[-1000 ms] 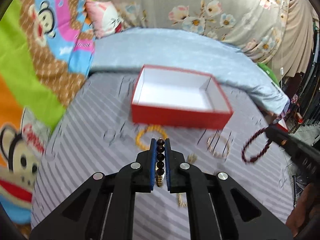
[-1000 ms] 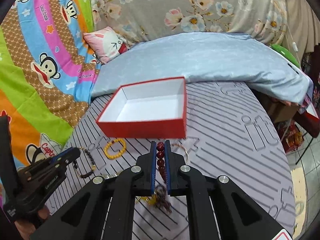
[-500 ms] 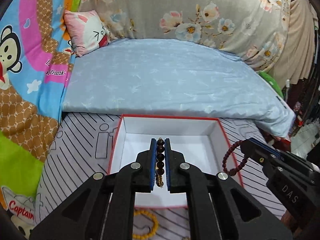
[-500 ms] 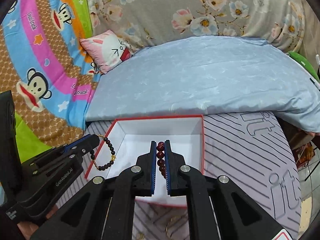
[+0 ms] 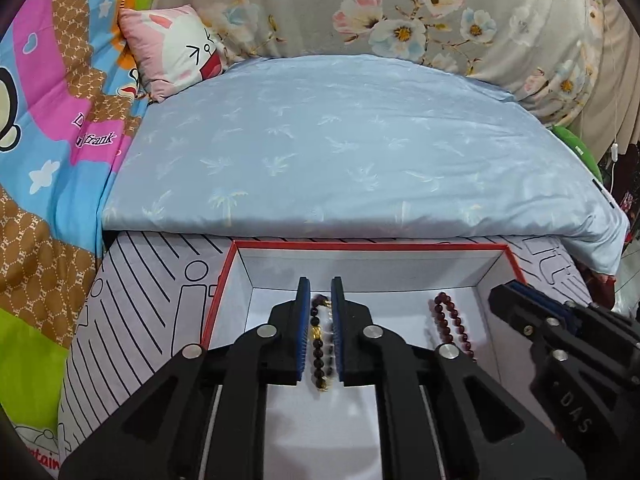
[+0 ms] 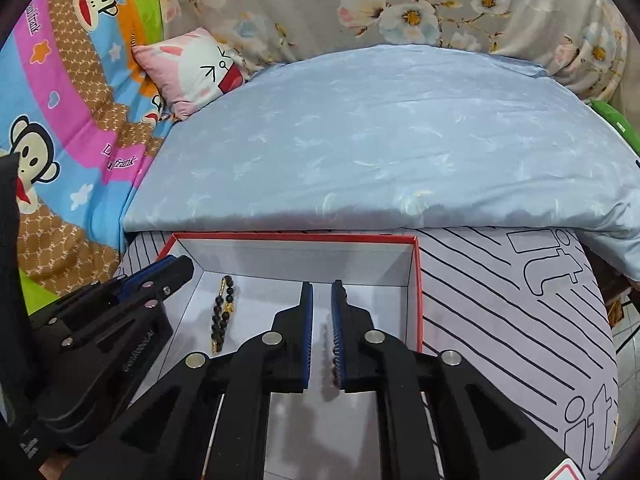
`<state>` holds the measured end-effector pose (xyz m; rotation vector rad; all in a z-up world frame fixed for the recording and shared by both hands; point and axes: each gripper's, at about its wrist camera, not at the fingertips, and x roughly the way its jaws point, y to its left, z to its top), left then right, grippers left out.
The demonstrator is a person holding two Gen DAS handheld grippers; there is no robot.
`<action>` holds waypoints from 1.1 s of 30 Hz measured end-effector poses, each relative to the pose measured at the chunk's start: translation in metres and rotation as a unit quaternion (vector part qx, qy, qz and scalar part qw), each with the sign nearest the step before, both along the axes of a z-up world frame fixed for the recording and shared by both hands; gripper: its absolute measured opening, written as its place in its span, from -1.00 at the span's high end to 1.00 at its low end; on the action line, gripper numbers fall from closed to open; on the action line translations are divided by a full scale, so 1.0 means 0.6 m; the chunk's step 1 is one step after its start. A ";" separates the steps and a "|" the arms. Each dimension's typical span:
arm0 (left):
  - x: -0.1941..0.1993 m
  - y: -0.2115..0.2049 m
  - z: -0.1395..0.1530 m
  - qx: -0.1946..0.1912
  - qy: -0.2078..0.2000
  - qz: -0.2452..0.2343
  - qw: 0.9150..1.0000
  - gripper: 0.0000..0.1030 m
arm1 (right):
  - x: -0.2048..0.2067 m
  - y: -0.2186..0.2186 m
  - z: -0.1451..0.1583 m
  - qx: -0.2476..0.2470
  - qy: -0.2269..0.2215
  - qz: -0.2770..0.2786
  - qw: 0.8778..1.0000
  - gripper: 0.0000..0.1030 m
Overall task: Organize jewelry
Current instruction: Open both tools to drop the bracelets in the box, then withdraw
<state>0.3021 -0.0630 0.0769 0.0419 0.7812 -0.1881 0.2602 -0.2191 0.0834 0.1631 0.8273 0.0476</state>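
Red box (image 5: 228,280), white inside, open top, flat on grey striped bedsheet (image 5: 132,292) w/ black line lettering. All places below given rel. to box.

Left gripper (image 5: 321,300) over box interior, near-left part, tips angled down toward box floor. Jaws opening; black bead bracelet (image 5: 318,344) in the gap betw. blue pads, pads not visibly pressing on it. Bracelet: round glossy dark beads, gold spacer bead partway along, small gold bit at lower end, strand stretched lengthwise along the gap. Same bracelet in right wrist view (image 6: 222,312): lying as narrow doubled loop on box floor, left half, just beside left gripper tips (image 6: 176,272).

Right gripper (image 6: 321,300) over box interior, right of centre. Jaws opening; dark red bead bracelet (image 6: 335,360) blurred against inner face of right pad, gap visible on left-pad side. Can't tell if touching box floor. In left wrist view same bracelet (image 5: 454,328): small round maroon beads, uniform, hanging/lying as elongated loop in right half of box, just left of right gripper tips (image 5: 504,292).

Beyond box far wall: light blue pillow (image 5: 360,152) w/ palm print, edge touching sheet just behind box. Further back-left: pink rabbit cushion (image 5: 176,48). Left of box: cartoon monkey blanket (image 6: 60,120). Behind all: grey floral fabric (image 5: 400,8).
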 end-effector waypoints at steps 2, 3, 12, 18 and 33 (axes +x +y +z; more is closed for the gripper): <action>-0.001 -0.002 0.000 0.004 -0.006 0.005 1.000 0.42 | -0.002 0.000 0.006 -0.002 -0.006 0.000 1.000 0.65; -0.002 -0.001 0.002 0.004 -0.009 0.007 1.000 0.24 | -0.005 0.000 0.011 -0.002 -0.010 -0.002 1.000 0.53; -0.036 0.009 0.034 -0.005 -0.023 0.020 1.000 -0.08 | -0.063 0.005 0.048 -0.018 -0.044 -0.005 0.999 0.26; -0.093 0.036 0.059 -0.010 -0.030 0.024 0.999 -0.19 | -0.136 -0.002 0.071 -0.026 -0.056 -0.011 0.998 0.20; -0.279 0.124 -0.004 -0.013 0.024 0.038 0.999 -0.21 | -0.323 -0.007 0.017 -0.014 -0.005 -0.015 1.000 0.20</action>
